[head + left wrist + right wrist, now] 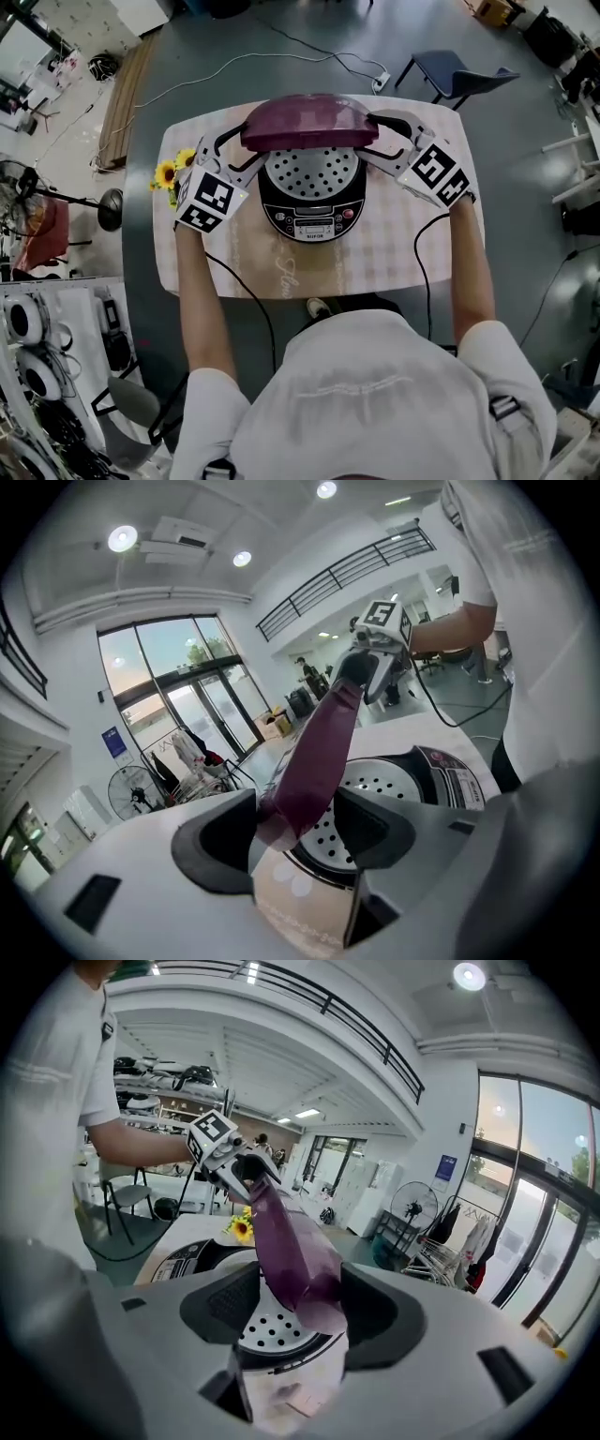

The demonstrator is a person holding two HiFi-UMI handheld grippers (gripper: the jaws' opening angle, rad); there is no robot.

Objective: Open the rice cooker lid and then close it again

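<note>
A black rice cooker (312, 214) stands on the table, its purple lid (305, 122) raised part-way above the perforated inner plate (312, 173). My left gripper (234, 142) is at the lid's left edge and my right gripper (386, 127) at its right edge. In the left gripper view the lid's rim (314, 761) runs between the jaws (295, 832), resting by one pad with a gap on the other side. The right gripper view shows the same: the lid (286, 1241) lies between wide jaws (291, 1312) without being pinched. Each view shows the opposite gripper at the lid's far end.
The cooker sits on a pale checked table (375, 262) with yellow sunflowers (173, 173) at its left edge. A dark chair (455, 70) stands beyond the table on the right. Cables trail from both grippers over the front edge, and another runs across the floor behind.
</note>
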